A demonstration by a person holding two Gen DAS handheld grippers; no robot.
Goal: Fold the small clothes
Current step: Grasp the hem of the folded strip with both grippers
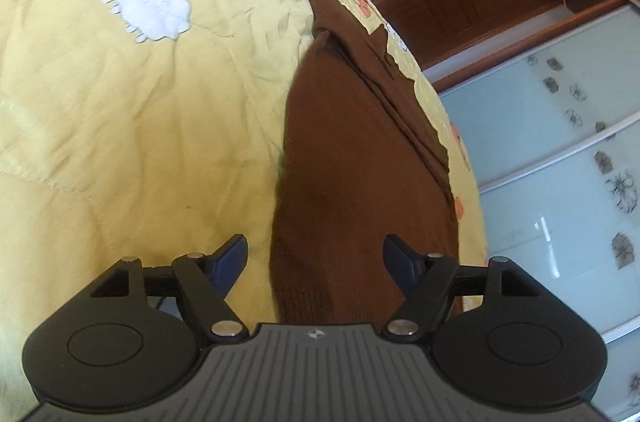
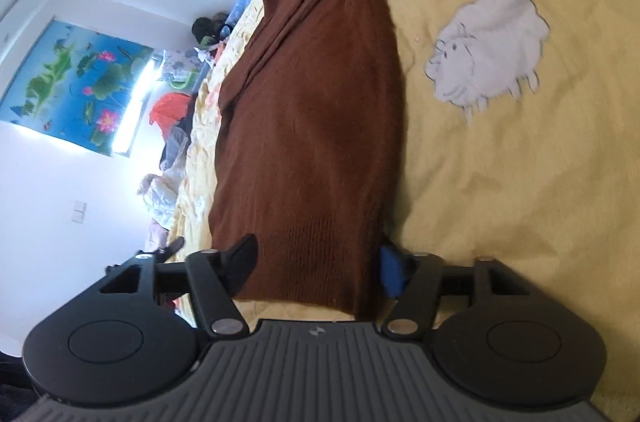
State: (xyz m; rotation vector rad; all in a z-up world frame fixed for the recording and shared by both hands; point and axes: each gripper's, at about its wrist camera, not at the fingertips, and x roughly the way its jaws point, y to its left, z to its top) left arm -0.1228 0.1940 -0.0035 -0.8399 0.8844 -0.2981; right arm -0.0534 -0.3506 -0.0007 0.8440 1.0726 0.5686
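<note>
Left wrist view is showing your left gripper (image 1: 314, 258) with jaws apart, straddling the near hem of the brown knit garment (image 1: 356, 158), nothing clamped. Your right gripper (image 2: 318, 264) is likewise standing apart around the ribbed hem. The garment is lying on the yellow quilt (image 1: 120, 102), its long axis running straight away from both.

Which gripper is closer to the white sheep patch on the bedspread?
Cannot tell. Left gripper sees the sheep patch far up-left; right gripper sees it up-right. Both straddle the brown sweater.
</note>
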